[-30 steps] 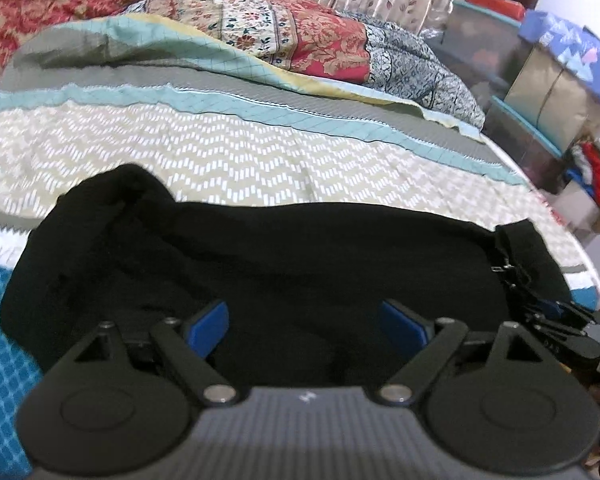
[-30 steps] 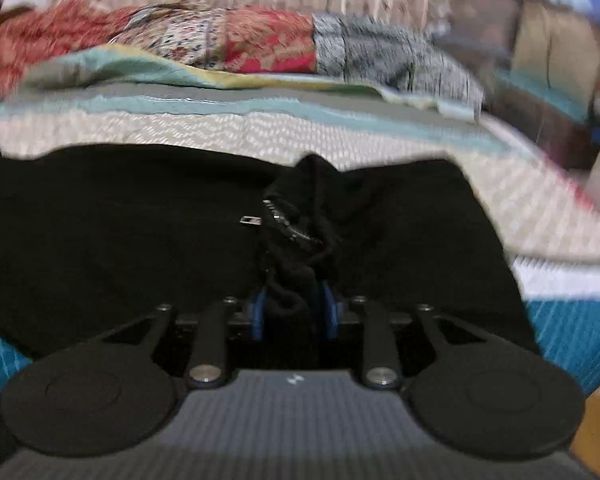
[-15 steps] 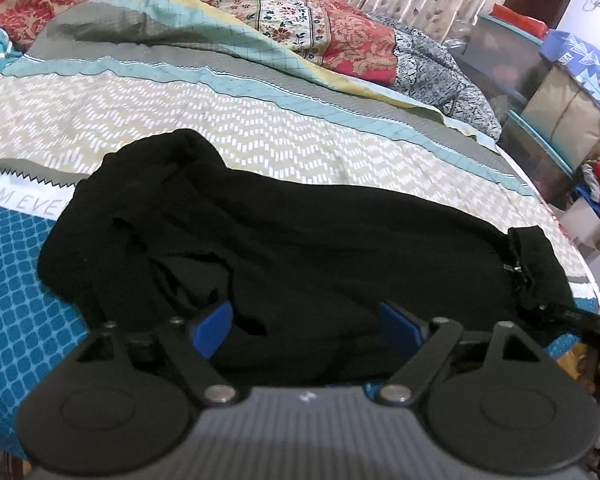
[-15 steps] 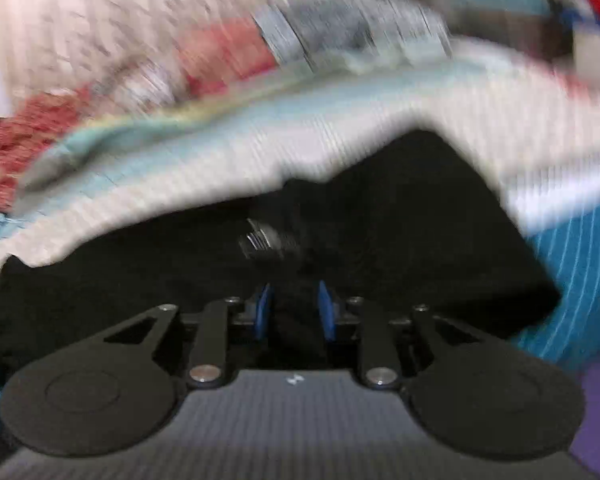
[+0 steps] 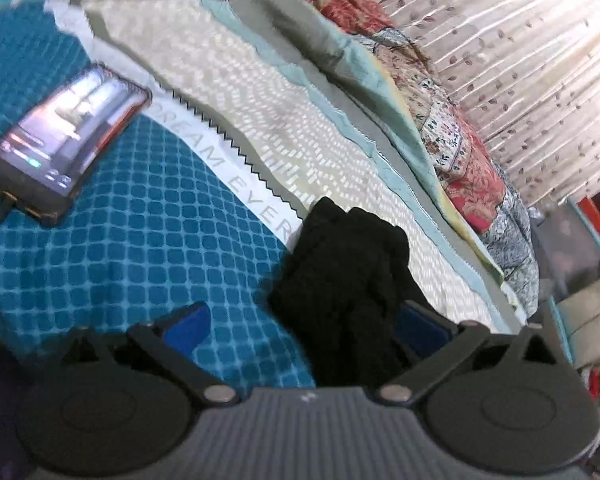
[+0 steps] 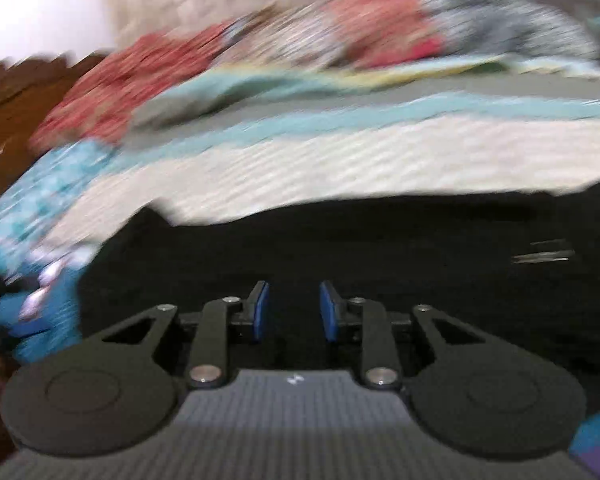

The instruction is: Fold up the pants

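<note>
Downward-tilted, left gripper (image 5: 304, 326) opening jaws beside black pants (image 5: 352, 280)

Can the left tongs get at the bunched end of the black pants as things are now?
Probably yes: the left tongs are opening wide, and the black pants already bunch up between their fingers, with nothing in the way.

Left gripper (image 5: 304, 326): black linkage arms, blue pads (image 5: 186, 326), ribbed grey housing.
</note>
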The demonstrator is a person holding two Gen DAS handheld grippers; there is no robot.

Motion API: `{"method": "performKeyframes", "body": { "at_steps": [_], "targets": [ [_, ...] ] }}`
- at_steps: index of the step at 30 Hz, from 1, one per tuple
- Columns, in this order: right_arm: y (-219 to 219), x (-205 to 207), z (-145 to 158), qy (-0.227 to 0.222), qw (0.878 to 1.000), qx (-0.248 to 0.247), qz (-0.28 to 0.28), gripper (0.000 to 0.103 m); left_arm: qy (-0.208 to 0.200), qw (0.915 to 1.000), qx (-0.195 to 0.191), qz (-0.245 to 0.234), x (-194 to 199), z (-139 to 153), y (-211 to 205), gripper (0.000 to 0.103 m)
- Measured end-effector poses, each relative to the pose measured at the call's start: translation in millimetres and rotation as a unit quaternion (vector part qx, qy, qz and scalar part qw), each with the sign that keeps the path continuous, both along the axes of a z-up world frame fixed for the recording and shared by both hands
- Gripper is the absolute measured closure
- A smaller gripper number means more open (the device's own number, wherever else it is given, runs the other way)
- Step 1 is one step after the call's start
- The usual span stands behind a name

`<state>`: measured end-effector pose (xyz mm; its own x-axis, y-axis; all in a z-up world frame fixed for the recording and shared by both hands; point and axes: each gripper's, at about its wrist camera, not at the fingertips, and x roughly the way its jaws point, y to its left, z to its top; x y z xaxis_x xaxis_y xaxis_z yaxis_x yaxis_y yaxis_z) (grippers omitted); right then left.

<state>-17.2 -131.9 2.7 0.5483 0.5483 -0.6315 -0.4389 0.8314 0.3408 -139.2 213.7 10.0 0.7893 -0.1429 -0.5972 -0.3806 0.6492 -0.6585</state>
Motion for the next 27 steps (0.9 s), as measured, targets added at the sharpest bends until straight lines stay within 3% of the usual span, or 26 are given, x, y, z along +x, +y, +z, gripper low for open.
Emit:
{"method": "performKeyframes", "body": {
  "at_steps": [4,8,9,11,12,13,14,15,18,20,22,25,27],
  "targets": [
    [66.1,24.6,-2.2,0.032,0.997,0.021,0.068,0.086,-0.003,0.9994,-0.005,-0.034,29.1,-6.6,-2.9,0.000],
    [108.9,66.4,-12.4,0.094,0.992,0.050,0.065,0.088,0.012,0.9983,0.017,-0.054,55.7,-14.2,-13.0,0.000],
    [114.8,73.5,-18.0,0.116,0.990,0.055,0.054,0.088,0.013,0.9980,0.027,-0.056,59.8,-15.5,-15.3,0.000],
    [129.8,95.5,-50.3,0.204,0.976,0.055,0.043,0.088,0.010,0.9973,0.040,-0.060,65.2,-18.0,-18.4,0.000],
    [132.8,97.6,-70.0,0.244,0.967,0.062,0.031,0.093,0.009,0.9969,0.046,-0.062,68.2,-19.6,-20.0,0.002],
    [129.7,96.7,-79.4,0.252,0.964,0.085,0.011,0.103,0.010,0.9966,0.050,-0.064,70.3,-20.5,-22.3,0.003],
    [127.8,98.7,-83.3,0.264,0.959,0.103,0.000,0.103,0.007,0.9963,0.055,-0.065,70.9,-19.2,-25.5,0.031],
    [126.3,97.6,-82.0,0.271,0.957,0.107,-0.005,0.103,0.007,0.9960,0.056,-0.070,71.6,-16.7,-28.7,0.042],
    [125.8,95.1,-78.3,0.264,0.959,0.107,0.008,0.103,-0.019,0.9939,0.050,-0.097,72.8,-3.9,-41.7,0.051],
    [115.0,97.3,-83.8,0.282,0.949,0.140,-0.004,0.103,-0.023,0.9859,0.114,-0.120,74.5,9.8,-68.4,0.051],
    [103.2,97.7,-87.4,0.292,0.940,0.174,-0.015,0.102,-0.033,0.9725,0.179,-0.145,71.8,22.2,-96.0,0.051],
    [85.7,90.5,-76.1,0.263,0.946,0.190,-0.018,0.096,-0.044,0.9472,0.264,-0.177,67.9,37.6,-132.2,0.051],
    [71.6,86.8,-68.3,0.244,0.950,0.195,-0.028,0.093,-0.047,0.9322,0.300,-0.197,67.7,44.0,-154.2,0.051]
  ]
}}
